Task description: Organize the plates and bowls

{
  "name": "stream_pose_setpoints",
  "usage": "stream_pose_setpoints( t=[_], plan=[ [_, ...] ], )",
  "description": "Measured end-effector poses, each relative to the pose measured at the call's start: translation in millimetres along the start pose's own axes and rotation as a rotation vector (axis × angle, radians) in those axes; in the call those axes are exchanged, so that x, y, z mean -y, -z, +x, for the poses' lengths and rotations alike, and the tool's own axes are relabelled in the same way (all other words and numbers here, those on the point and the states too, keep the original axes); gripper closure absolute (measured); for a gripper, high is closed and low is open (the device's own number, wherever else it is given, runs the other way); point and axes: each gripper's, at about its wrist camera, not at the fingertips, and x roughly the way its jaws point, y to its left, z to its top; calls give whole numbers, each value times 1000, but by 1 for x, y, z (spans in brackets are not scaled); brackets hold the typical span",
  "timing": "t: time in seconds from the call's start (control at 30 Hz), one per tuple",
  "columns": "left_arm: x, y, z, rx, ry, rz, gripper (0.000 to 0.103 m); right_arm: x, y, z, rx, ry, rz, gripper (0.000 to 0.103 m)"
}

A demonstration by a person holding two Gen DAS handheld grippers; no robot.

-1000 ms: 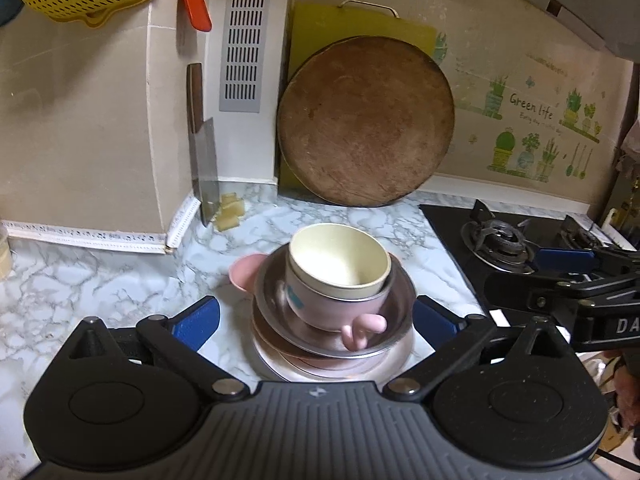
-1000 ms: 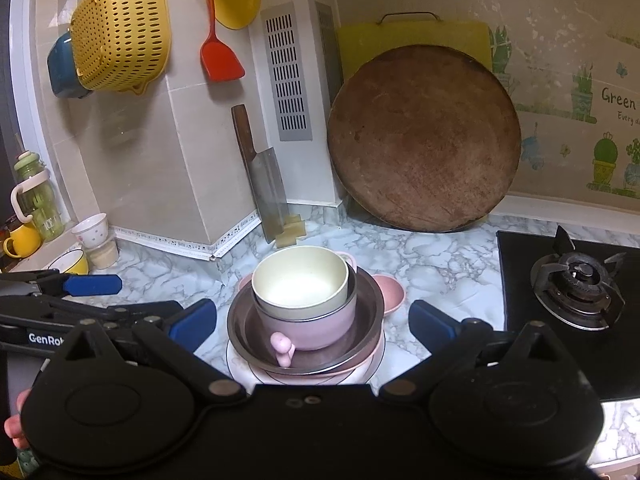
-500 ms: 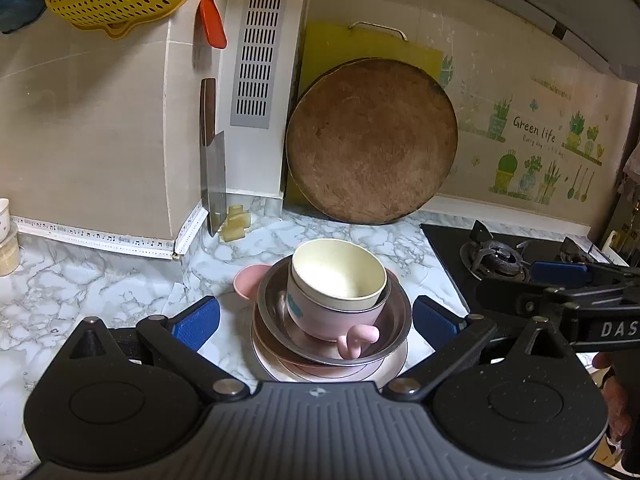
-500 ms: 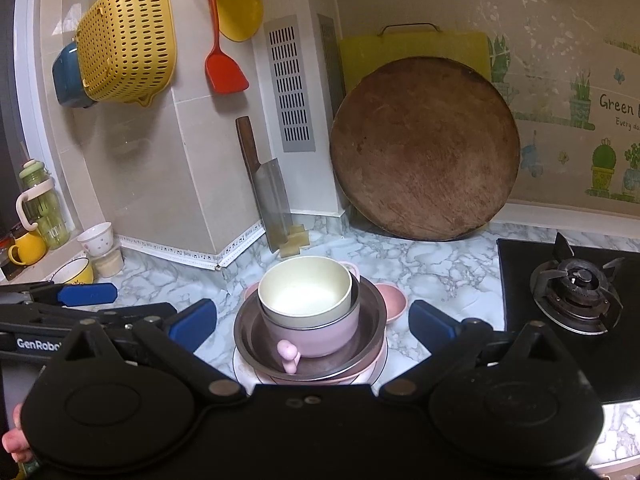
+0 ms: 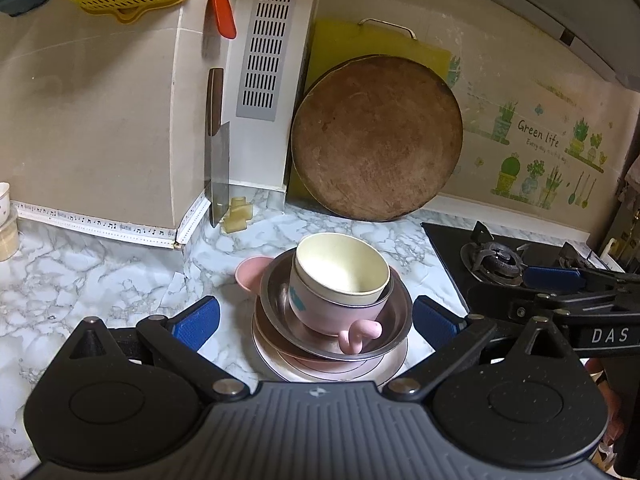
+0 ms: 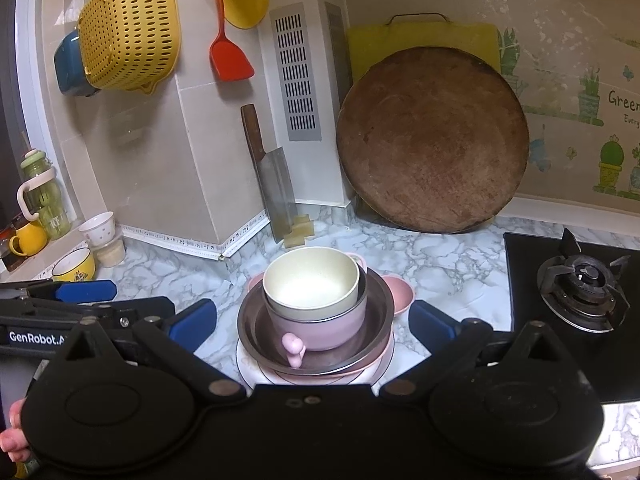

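Both grippers gape wide and empty: the left gripper (image 5: 316,322) and right gripper (image 6: 312,322) each frame the stack (image 5: 334,308) dead ahead on the counter (image 5: 80,272), cream bowl (image 6: 312,282) topmost, neither clearly nearer; it lies between them, right gripper beside the stove (image 6: 580,284).

Both tools share one build: a matte black body with two round, disc-like housings, ribbed between them on the left gripper (image 5: 316,322), angled black linkage arms with silver pivot screws, and blue textured finger pads (image 5: 198,322). The right gripper (image 6: 312,322) is smooth there. White lettering reads "GenRobot" and "DAS" on their sides.
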Motion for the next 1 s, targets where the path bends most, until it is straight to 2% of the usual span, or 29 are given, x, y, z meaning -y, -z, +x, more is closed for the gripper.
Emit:
stream_pose_setpoints(
  t=[1.0],
  plan=[
    [-1,1,1,-21,-8,4,0,2,3,3,-27,-12,23,0]
  ],
)
